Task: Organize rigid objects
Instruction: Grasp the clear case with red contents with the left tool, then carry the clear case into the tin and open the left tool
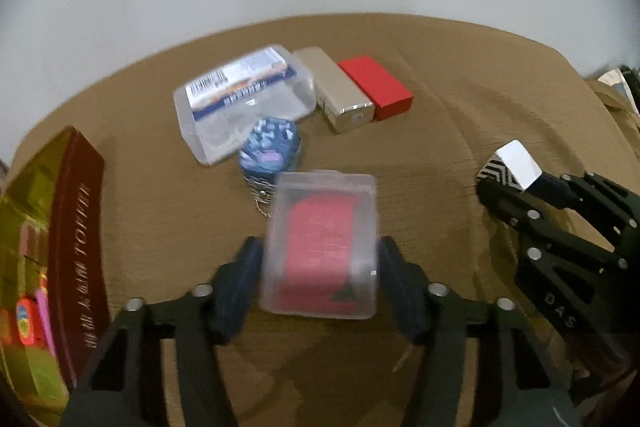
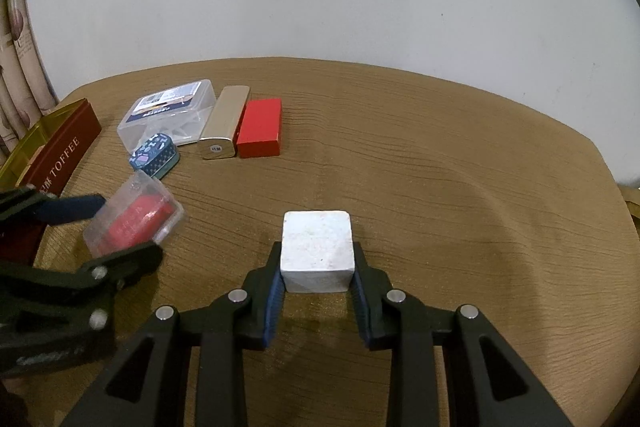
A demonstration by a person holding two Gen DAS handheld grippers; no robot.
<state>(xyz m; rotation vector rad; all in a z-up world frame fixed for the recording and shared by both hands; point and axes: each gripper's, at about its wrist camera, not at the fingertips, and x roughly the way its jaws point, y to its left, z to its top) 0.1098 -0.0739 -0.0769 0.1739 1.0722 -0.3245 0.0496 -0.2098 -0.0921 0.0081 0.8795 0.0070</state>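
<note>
Your left gripper [image 1: 320, 267] has its jaws pressed to the sides of the clear plastic case with the red insert [image 1: 322, 247], gripped low and partly raised. Your right gripper [image 2: 318, 281] is clamped on the white block [image 2: 318, 251]. The smooth case could pivot or slip, dropping onto the patterned blue tin [image 1: 270, 147] just beyond it on the brown table [image 1: 460, 131].

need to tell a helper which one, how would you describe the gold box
On the brown table, a row of boxes lies at the far left. The gold box is the shiny metallic one in the middle, between the clear plastic case and the matte red box.
</note>
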